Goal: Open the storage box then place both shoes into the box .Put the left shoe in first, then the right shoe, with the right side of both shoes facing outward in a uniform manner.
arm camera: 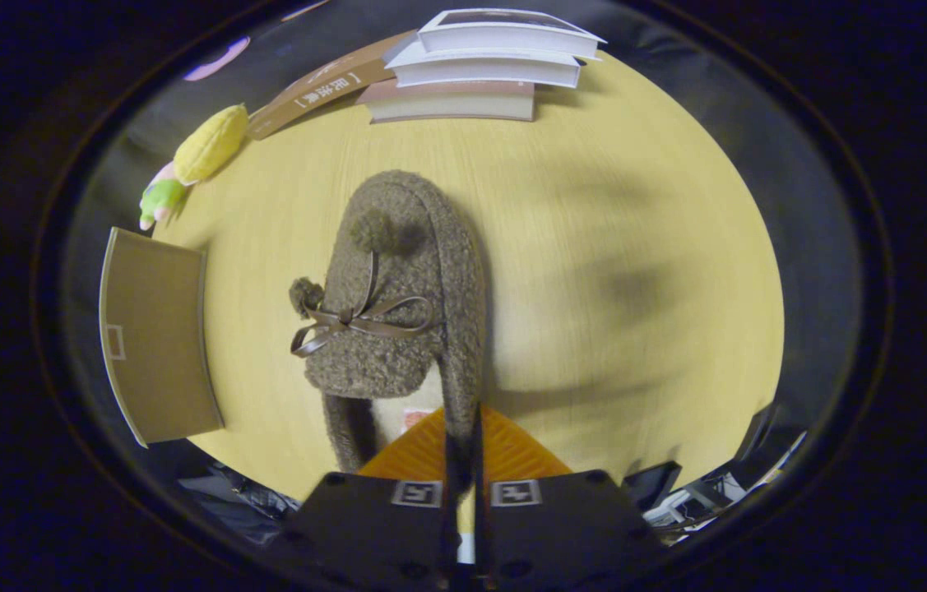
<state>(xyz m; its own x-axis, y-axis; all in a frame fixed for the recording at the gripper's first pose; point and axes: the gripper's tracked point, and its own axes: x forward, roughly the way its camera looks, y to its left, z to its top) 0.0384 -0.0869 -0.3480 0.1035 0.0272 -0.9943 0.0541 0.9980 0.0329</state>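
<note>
A brown fuzzy slipper (397,296) with a pompom and a brown ribbon bow hangs over the yellow wooden table (595,247), toe pointing away from me. My gripper (463,436) is shut on the slipper's side wall by the heel opening, both fingers pressing the fleece edge between them. A brown cardboard storage box (155,337) lies to the left of the slipper at the table's edge; I see only its flat brown face with a small label.
Three stacked books (484,70) lie at the far side of the table, with a brown box lid or book (323,86) leaning beside them. A yellow plush toy (208,148) with a green part (160,199) rests at the far left edge.
</note>
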